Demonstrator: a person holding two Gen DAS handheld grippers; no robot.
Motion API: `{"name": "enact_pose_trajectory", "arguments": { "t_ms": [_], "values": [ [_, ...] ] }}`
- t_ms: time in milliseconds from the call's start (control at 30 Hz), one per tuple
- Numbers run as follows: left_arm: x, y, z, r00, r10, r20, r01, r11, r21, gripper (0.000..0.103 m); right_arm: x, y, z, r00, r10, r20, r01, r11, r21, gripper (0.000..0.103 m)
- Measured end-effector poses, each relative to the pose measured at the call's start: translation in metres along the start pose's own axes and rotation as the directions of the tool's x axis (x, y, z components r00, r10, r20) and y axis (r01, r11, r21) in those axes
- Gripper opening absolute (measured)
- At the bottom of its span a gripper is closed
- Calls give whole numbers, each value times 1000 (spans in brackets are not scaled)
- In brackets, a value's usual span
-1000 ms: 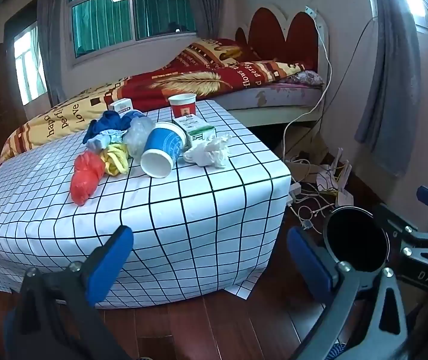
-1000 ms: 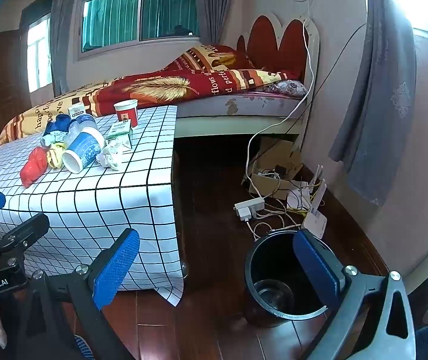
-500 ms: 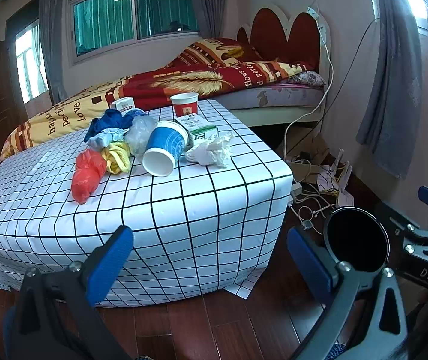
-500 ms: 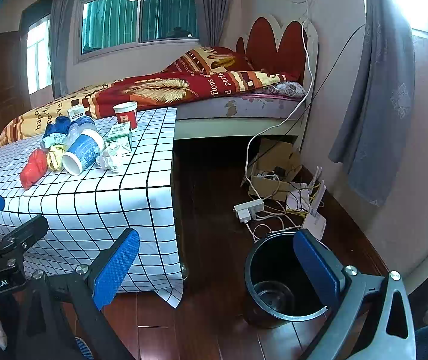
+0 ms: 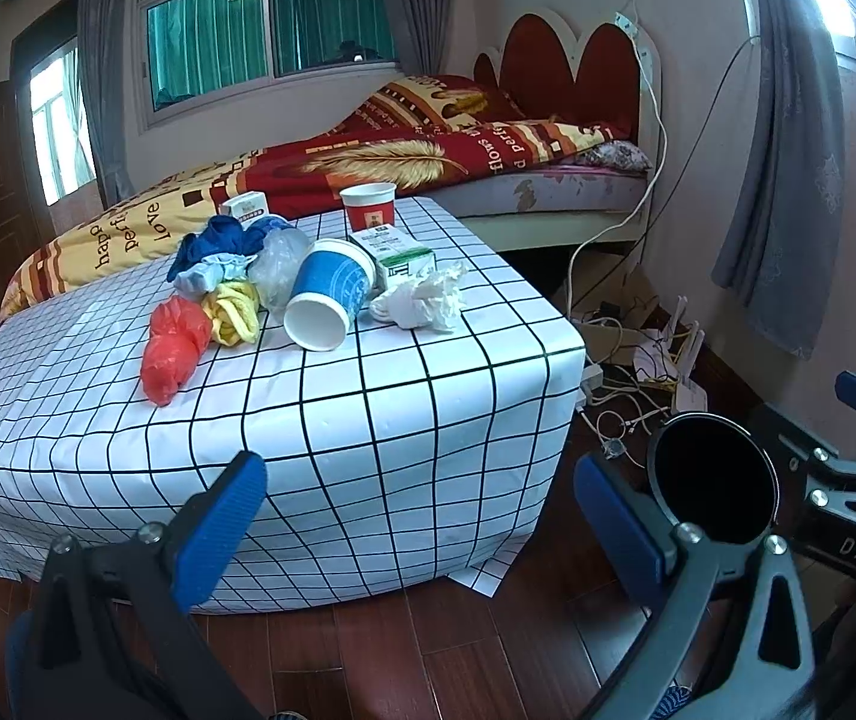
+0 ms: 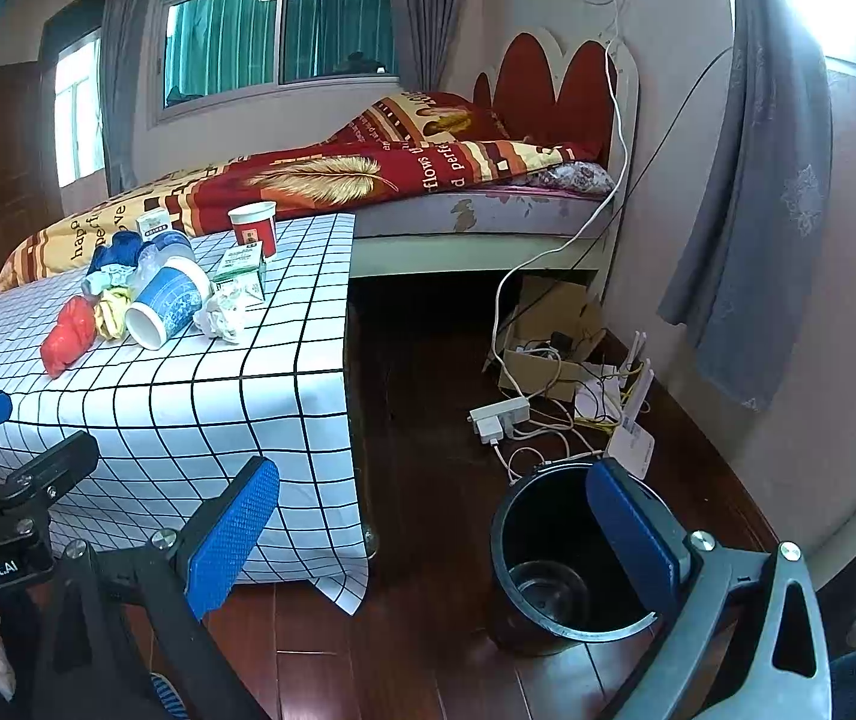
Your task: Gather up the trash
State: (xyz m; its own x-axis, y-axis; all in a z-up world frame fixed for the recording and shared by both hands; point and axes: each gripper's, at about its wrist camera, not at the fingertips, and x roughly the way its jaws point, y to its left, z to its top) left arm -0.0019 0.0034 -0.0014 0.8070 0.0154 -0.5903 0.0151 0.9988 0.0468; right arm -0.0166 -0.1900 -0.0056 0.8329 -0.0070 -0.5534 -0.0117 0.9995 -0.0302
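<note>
- Two grippers are in play, and both stand wide apart with nothing between their blue pads: the left gripper (image 5: 419,534) and the right gripper (image 6: 433,540).
- Trash sits in one cluster on the checked table (image 5: 368,420), toward its far right corner, next to the bed (image 5: 487,150).
- Cluster contents, from the left edge toward the right edge: a red bag (image 5: 173,348), a yellow wad (image 5: 233,312), a blue cloth wad (image 5: 218,246), a clear plastic bag (image 5: 278,264), a blue paper cup (image 5: 329,294), a green carton (image 5: 398,258), and crumpled tissue (image 5: 422,300).
- Behind these, at the far edge, stand a red cup (image 5: 369,210) and a small box (image 5: 245,204).
- The blue paper cup lies on its side; its long axis runs toward the near edge, mouth facing the left gripper.
- From the left gripper the cluster lies straight ahead and above, beyond the near edge of the table.
- From the right gripper the cluster lies ahead and well to the left; the black bin (image 6: 553,564) stands on the floor directly below its right finger, off the table's right edge.
- Judgement: the left gripper is better aligned for the first pick, and the right one is nearer the bin.
- The bin appears to hold one dark round item at the bottom; the view is too dim to identify it.
</note>
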Motion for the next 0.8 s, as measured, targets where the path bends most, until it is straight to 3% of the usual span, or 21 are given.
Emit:
{"name": "enact_pose_trajectory", "arguments": {
  "t_ms": [800],
  "values": [
    [1,-2,1,1000,-6,-3,6,1000,2,103,0,2,0,1000,2,-2,-2,1000,-3,103]
  ]
}}
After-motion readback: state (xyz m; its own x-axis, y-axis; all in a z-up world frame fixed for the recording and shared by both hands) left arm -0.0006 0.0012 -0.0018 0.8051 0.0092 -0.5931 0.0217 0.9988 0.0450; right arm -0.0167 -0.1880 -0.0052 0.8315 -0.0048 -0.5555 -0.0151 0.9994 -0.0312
